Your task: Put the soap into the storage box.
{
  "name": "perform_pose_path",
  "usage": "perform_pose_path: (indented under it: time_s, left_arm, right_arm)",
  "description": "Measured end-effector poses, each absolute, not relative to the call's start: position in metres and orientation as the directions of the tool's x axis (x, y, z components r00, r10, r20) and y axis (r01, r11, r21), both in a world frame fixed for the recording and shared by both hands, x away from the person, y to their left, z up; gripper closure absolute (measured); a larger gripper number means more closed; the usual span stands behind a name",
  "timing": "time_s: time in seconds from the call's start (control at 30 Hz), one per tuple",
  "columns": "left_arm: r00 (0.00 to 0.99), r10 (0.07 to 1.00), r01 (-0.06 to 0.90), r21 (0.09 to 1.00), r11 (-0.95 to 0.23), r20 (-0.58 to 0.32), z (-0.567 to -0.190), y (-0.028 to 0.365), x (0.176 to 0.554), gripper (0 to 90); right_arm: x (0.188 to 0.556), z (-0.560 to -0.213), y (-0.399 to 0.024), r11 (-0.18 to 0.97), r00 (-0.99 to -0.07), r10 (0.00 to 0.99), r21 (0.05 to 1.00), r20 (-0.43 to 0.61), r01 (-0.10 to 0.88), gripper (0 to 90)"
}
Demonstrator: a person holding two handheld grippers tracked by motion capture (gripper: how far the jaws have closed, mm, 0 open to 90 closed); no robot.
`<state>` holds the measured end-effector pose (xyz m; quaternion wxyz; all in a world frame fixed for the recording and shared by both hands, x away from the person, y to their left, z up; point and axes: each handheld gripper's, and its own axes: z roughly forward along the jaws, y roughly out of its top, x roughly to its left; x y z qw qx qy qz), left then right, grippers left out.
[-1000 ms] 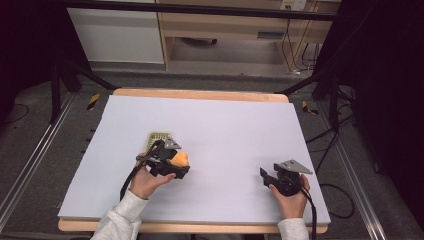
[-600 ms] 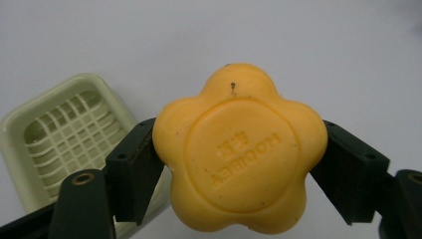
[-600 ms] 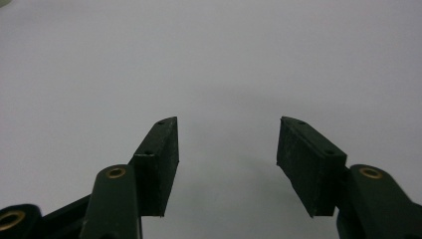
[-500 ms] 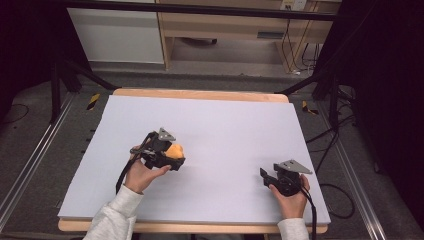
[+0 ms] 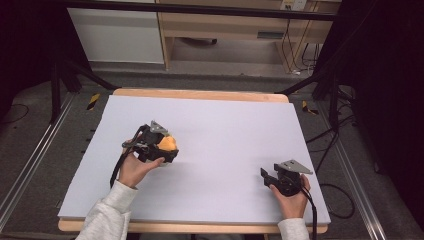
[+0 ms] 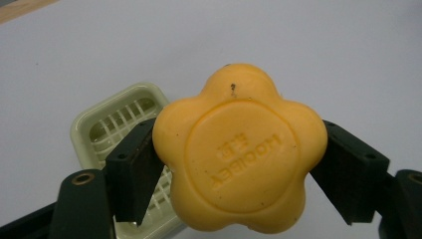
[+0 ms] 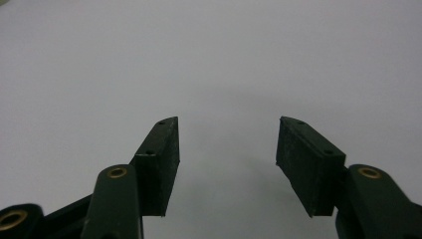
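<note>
My left gripper [image 6: 239, 169] is shut on a yellow flower-shaped soap bar [image 6: 239, 154], held just above a pale green slotted soap dish [image 6: 117, 124] that lies on the white table. In the high view the left gripper [image 5: 162, 150] with the soap bar [image 5: 167, 144] sits at the table's left middle, covering the dish. My right gripper [image 7: 226, 159] is open with nothing between its jaws over bare table. In the high view the right gripper [image 5: 267, 176] rests near the front right.
The white table top [image 5: 225, 130] has a wooden edge around it. Beyond the far edge stand a wooden shelf unit [image 5: 225, 25] and a white cabinet [image 5: 115, 35]. Cables [image 5: 330, 145] trail off the right side.
The left gripper with the soap has moved slightly away from the person and now covers the soap dish in the high view. The right gripper has stayed put.
</note>
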<state>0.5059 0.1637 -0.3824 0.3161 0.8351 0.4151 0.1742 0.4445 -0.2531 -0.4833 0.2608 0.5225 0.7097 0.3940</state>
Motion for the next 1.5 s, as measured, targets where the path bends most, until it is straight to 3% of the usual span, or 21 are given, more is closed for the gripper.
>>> perform_pose_path:
  time_s: [1.5]
  left_arm:
    - [0.477, 0.879, 0.680, 0.628, -0.380, 0.015, -0.416, 0.194, 0.538, 24.7]
  right_arm:
    - [0.445, -0.484, -0.252, 0.161, -0.332, 0.943, 0.829, 0.031, 0.536, 42.9]
